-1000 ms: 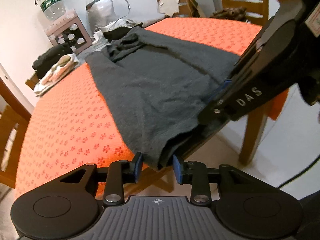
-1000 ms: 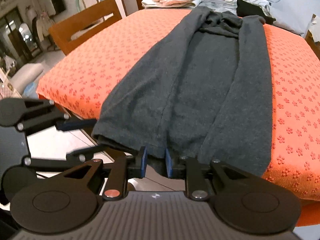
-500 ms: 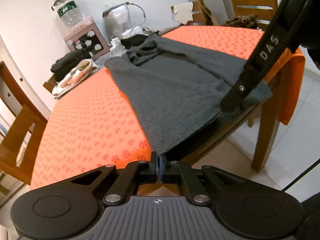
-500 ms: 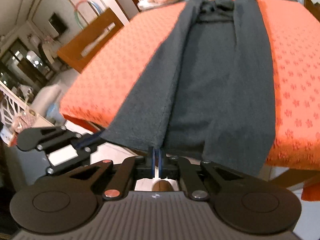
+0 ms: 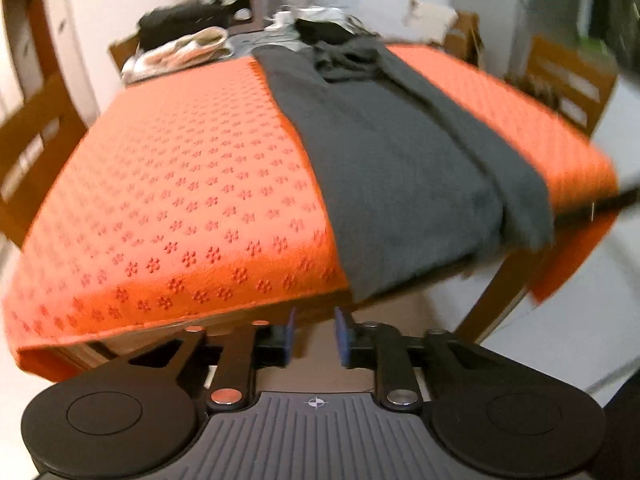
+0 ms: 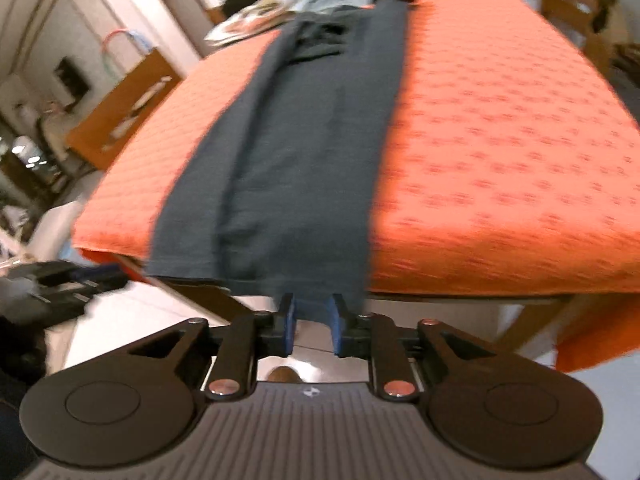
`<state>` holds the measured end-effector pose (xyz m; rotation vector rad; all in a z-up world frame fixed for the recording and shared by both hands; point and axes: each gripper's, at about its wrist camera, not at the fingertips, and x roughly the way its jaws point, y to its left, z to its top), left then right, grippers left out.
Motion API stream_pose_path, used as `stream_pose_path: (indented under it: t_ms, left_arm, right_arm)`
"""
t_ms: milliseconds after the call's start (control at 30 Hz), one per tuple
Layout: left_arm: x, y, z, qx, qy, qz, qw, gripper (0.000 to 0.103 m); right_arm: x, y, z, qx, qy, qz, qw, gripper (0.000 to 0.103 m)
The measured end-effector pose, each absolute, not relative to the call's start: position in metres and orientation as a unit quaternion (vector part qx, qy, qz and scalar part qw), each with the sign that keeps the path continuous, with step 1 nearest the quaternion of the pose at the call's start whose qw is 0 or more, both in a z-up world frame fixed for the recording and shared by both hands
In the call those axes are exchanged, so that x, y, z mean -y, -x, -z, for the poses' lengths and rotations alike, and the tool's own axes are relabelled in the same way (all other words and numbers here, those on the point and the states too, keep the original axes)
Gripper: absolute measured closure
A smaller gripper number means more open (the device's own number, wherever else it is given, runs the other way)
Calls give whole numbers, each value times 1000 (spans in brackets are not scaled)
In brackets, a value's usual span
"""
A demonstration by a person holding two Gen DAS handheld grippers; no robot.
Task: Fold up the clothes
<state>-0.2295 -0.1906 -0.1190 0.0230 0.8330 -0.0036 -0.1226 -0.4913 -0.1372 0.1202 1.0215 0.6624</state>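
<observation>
Nearest to us, the left gripper (image 5: 313,334) hangs just off the near edge of the table (image 5: 168,208). Its jaws are opening, with nothing between the blue pads. The hem of the grey garment (image 5: 404,168) droops over that edge a little beyond and to the right of them, apart from the pads.

The right gripper (image 6: 311,330) is also at the near edge, right under the hem of the garment (image 6: 288,152). Its jaws are opening too. The cloth hangs just above and behind the pads; we cannot tell whether it touches them, but it is not pinched.

The garment lies lengthwise down the table's orange cloth, both long sides already folded inward, collar end bunched toward the far edge. Beyond that edge sits a pile of other clothes (image 5: 180,44) and clutter.

Risks, in our judgement:
- Both views are blurred, so a grab now may catch one layer only, and the side folds would fall open when lifted.
- The left gripper is offset from the hem, so uneven grips would skew the next fold.
- The overhanging hem could pull the garment off the table.
</observation>
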Motion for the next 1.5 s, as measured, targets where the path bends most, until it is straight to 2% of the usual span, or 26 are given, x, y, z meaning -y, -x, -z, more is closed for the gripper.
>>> stream_pose_path:
  t_ms: [167,200,233,300,533,600,667,700,733,1267,1333,1500]
  left_arm:
    - [200,217,107,-388,-5,17,922,71]
    - [202,215,108,-389,-7,18,921,71]
    - [204,215,109,-390,-8,18,920,70]
    - [206,214,111,-394,-11,16,919,69]
    - [207,218,116,-402,-17,12,916,67]
    - [206,219,117,-402,-19,10,915,67]
    - [206,221,117,-402,-20,7,915,67]
    - [205,221,117,-402,-19,7,916,67]
    - [204,221,117,-402,-18,6,916,67]
    - [194,217,105,-399,-4,50,916,63]
    - [193,216,104,-400,5,57,915,61]
    - [190,212,105,-407,33,69,910,57]
  right_arm:
    - [487,123,132,-467,-25,-336,818,81]
    - [479,125,131,-463,-12,-344,817,76]
    - [472,126,129,-461,-4,-348,817,68]
    - [453,128,130,-465,10,-348,814,61]
    - [413,118,143,-484,44,-307,819,61]
    - [407,112,150,-495,44,-286,820,64]
    - [406,110,153,-501,37,-273,821,73]
    - [407,111,152,-500,42,-270,822,87]
    - [409,111,152,-500,42,-270,822,97]
    - [405,124,107,-501,39,-336,797,97]
    - [402,121,112,-509,37,-347,787,92]
    - [416,126,116,-509,27,-359,782,85]
